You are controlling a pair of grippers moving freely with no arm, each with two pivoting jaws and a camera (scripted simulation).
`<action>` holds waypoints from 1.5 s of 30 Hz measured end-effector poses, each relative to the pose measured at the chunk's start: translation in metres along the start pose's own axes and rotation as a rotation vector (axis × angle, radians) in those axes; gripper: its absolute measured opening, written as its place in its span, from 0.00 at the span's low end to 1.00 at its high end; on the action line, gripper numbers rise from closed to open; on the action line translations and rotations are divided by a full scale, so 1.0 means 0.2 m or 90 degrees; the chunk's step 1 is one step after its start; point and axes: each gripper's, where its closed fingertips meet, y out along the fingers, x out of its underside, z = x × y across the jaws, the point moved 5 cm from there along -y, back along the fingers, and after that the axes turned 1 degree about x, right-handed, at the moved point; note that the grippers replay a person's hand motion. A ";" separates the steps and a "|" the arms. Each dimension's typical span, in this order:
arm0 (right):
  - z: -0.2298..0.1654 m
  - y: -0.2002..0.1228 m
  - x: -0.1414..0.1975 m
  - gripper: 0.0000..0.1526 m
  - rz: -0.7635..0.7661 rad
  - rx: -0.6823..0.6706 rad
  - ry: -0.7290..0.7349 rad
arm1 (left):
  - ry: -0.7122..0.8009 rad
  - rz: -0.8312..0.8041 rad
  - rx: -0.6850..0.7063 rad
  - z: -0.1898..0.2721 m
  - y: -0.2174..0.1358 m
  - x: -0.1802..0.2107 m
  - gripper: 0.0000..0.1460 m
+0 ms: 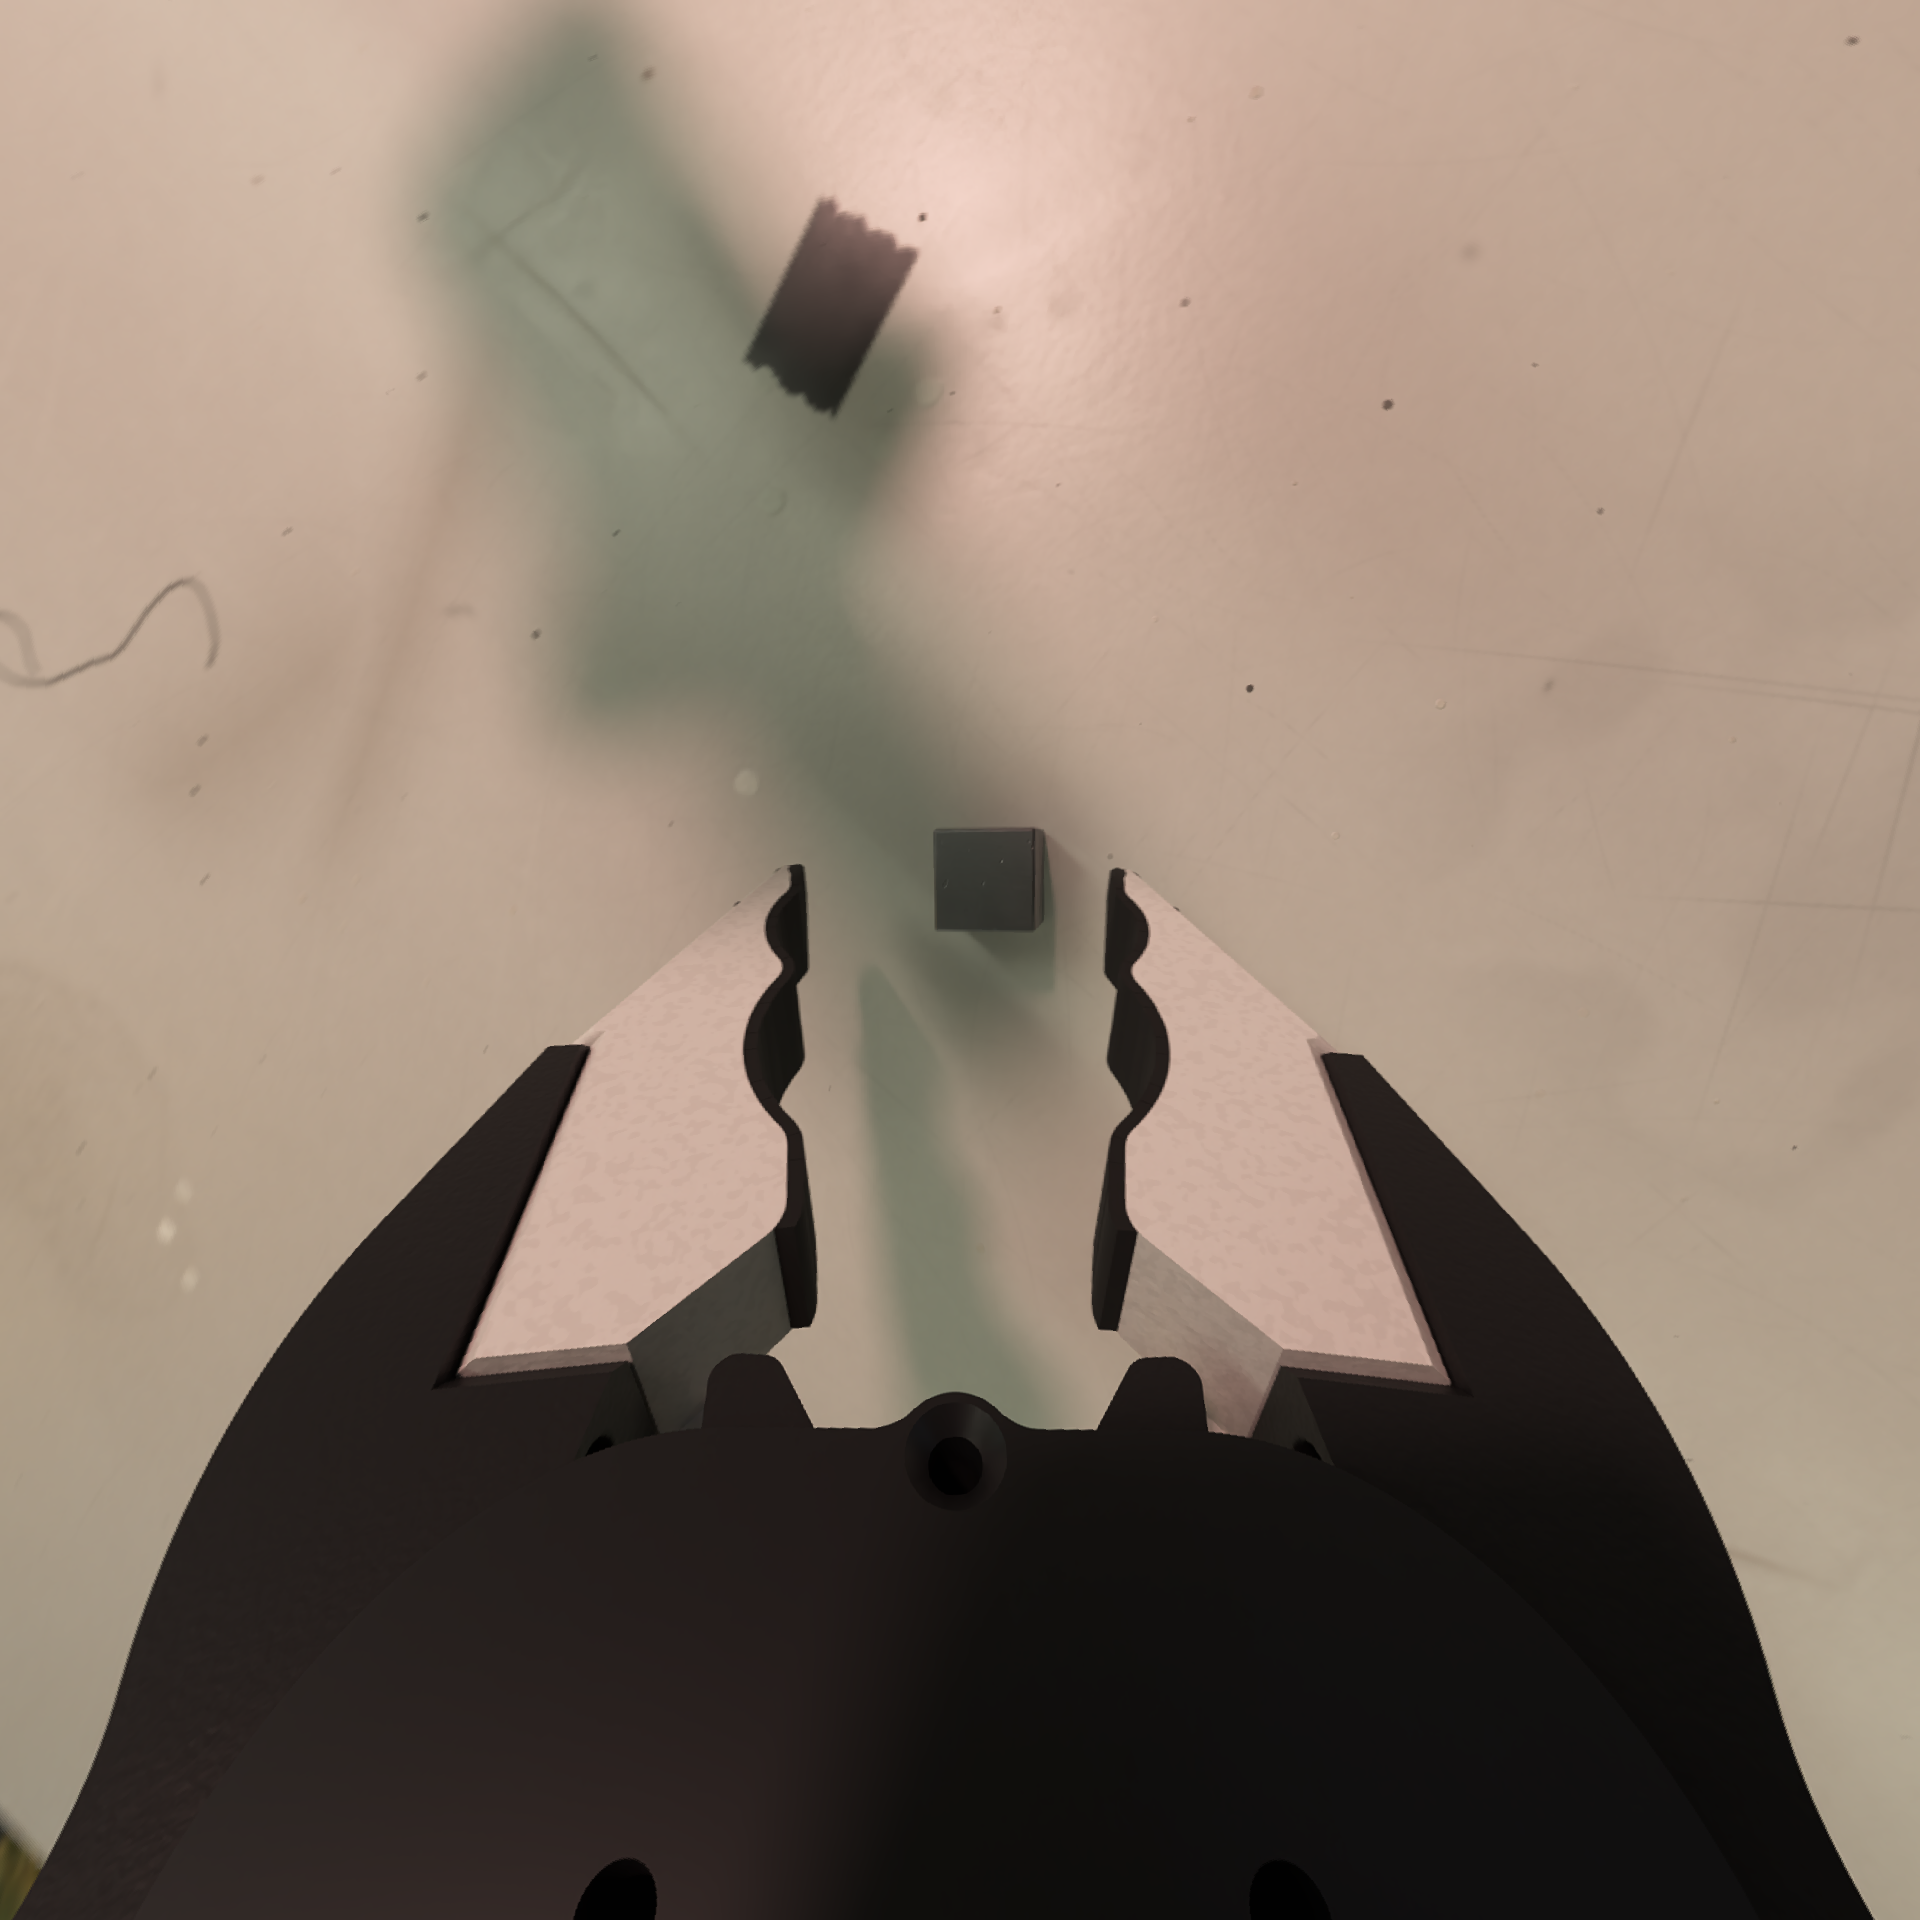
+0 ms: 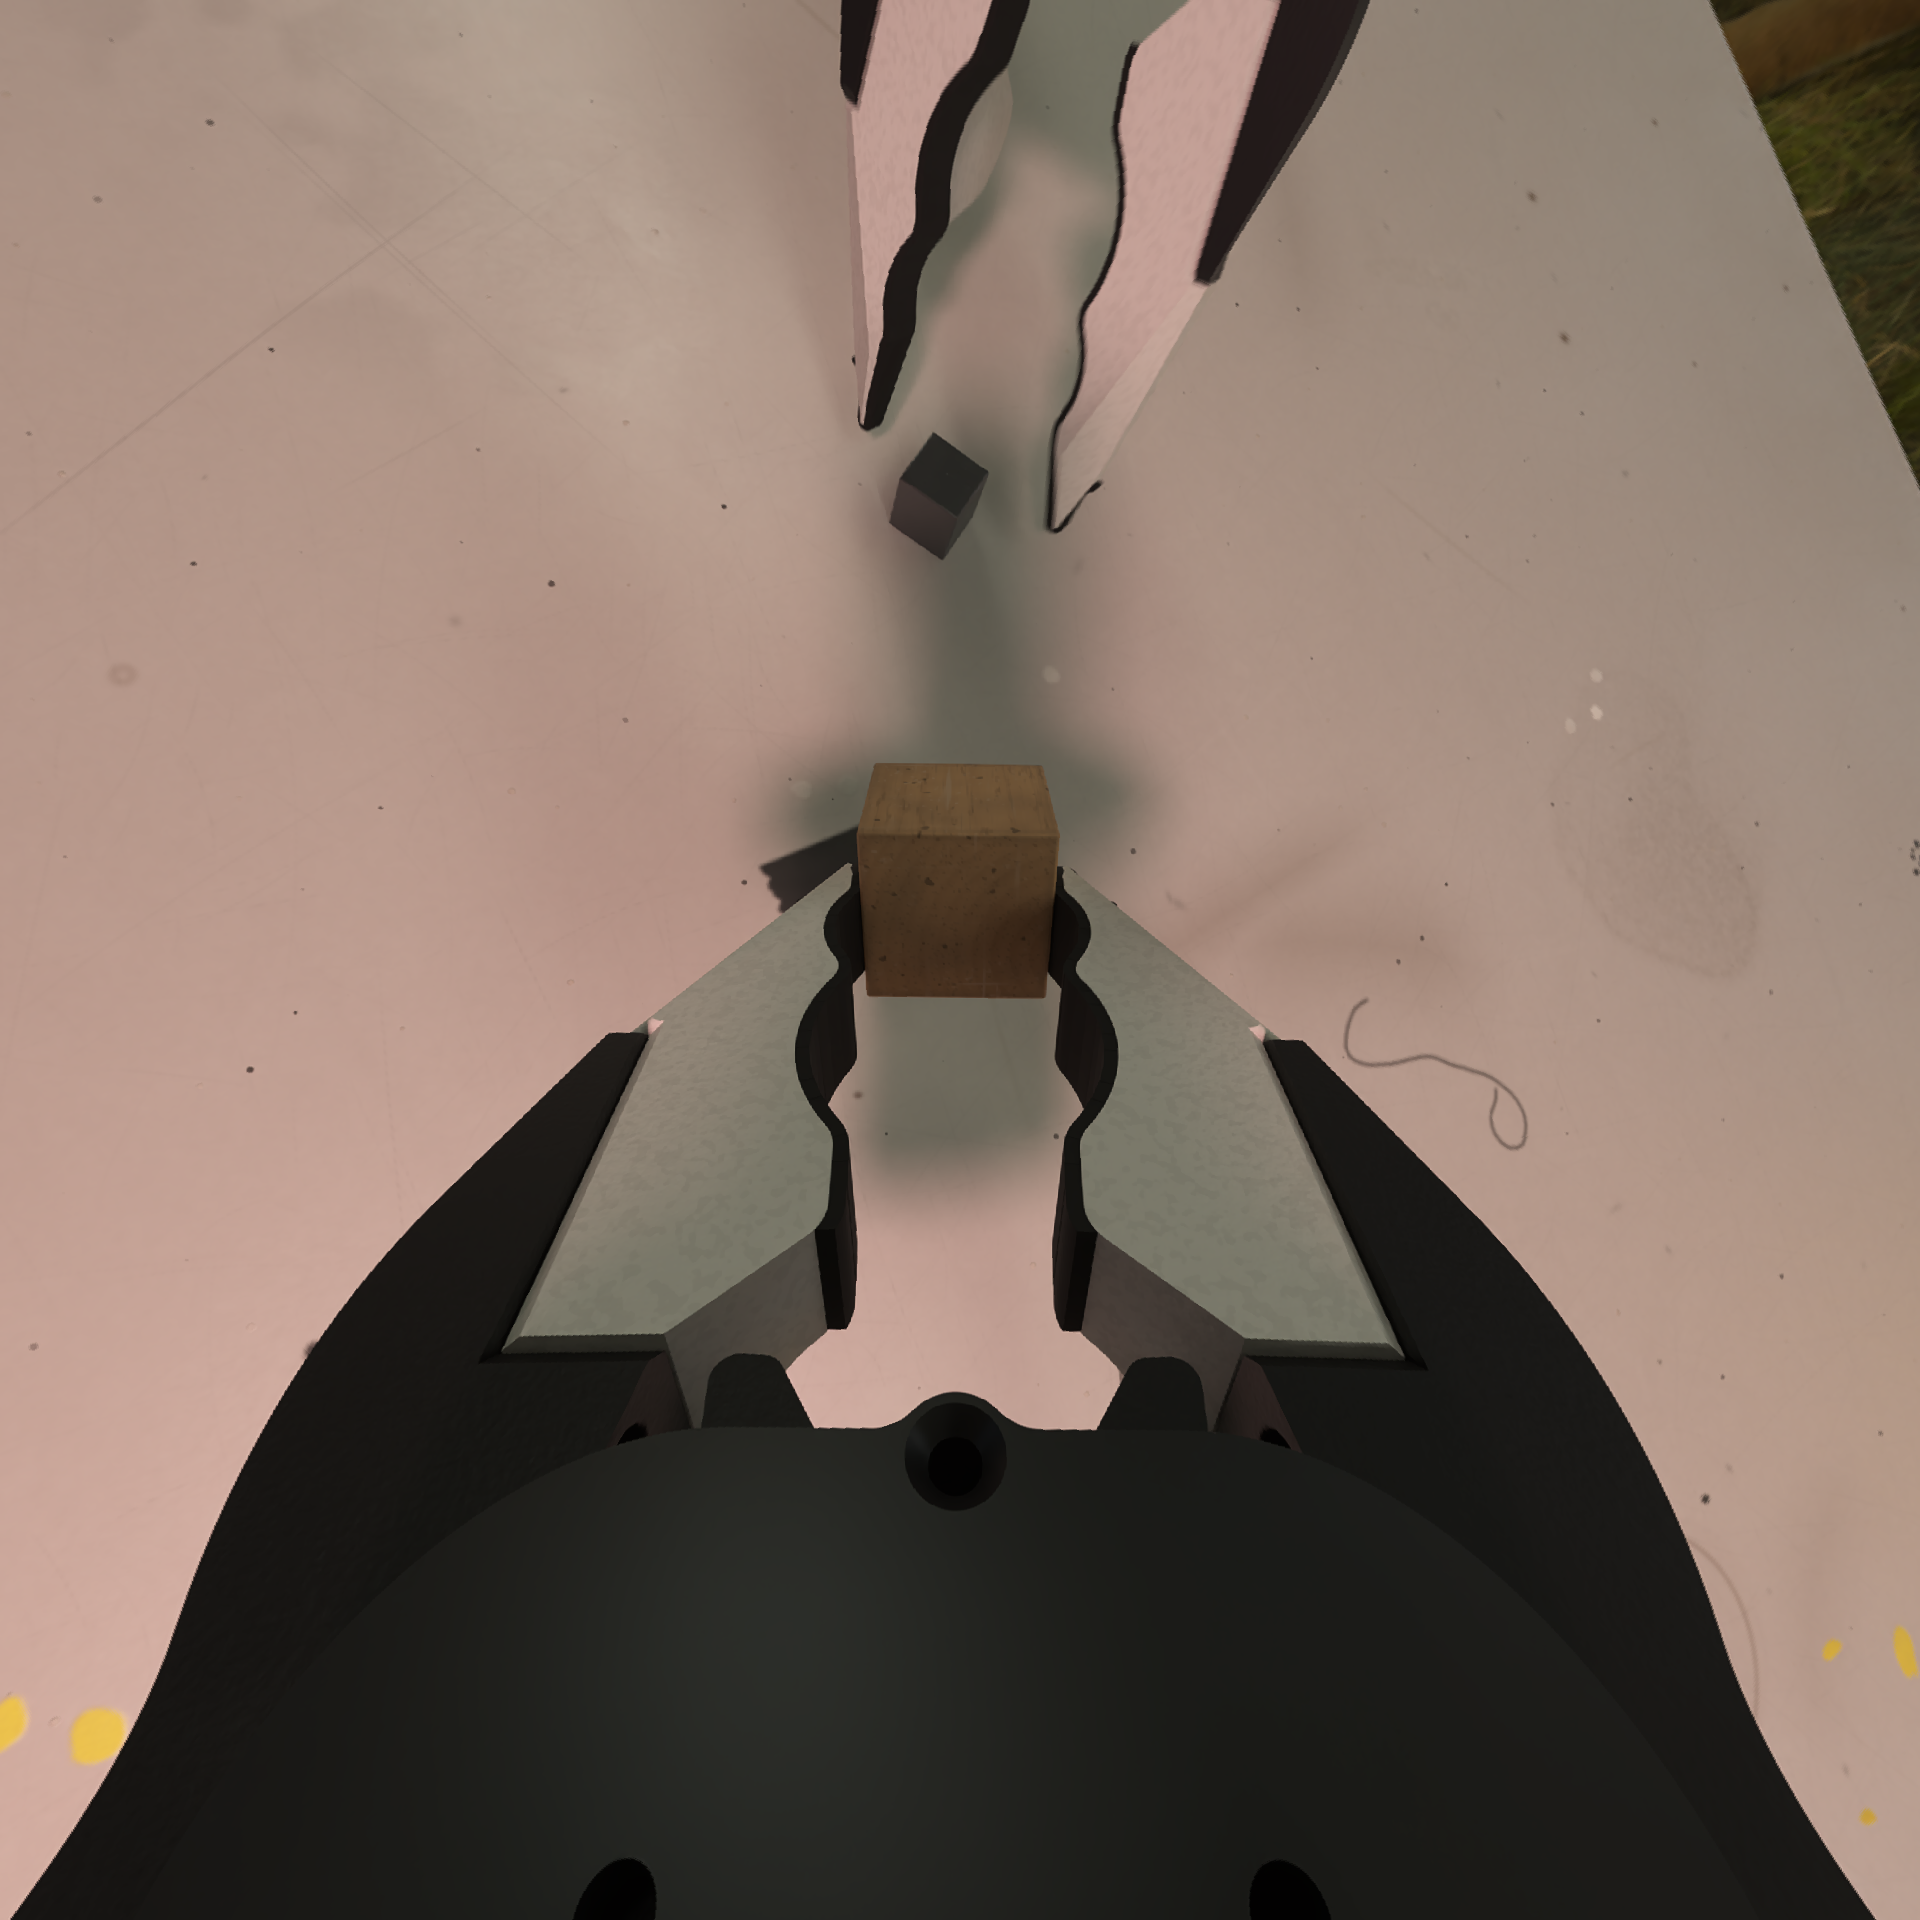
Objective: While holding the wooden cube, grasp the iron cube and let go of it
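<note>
A small dark iron cube (image 1: 985, 879) lies on the pale table just beyond the tips of my left gripper (image 1: 956, 883). That gripper is open and empty, its fingers standing to either side of the cube without touching it. In the right wrist view the iron cube (image 2: 938, 495) sits below the left gripper (image 2: 961, 473), which comes down from the top. My right gripper (image 2: 956, 914) is shut on the wooden cube (image 2: 956, 883), a tan block pinched between the fingertips and held a little above the table.
A dark strip like tape (image 1: 831, 307) lies on the table beyond the iron cube. A thin thread (image 2: 1439, 1070) lies to the right of the right gripper. The table's right edge (image 2: 1808, 239) borders grass. Yellow paint spots (image 2: 94, 1735) mark the near part.
</note>
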 end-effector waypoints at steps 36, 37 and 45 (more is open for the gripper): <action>0.13 0.17 -0.31 0.22 0.577 -0.256 0.536 | -0.180 0.243 -0.887 0.19 -0.30 -0.31 0.52; 0.13 0.18 -0.32 0.22 0.612 -0.287 0.573 | -0.106 0.189 -0.937 0.19 -0.31 -0.34 0.51; 0.07 0.24 -0.36 0.22 0.588 -0.343 0.614 | -0.007 0.079 -0.849 0.15 -0.26 -0.36 0.50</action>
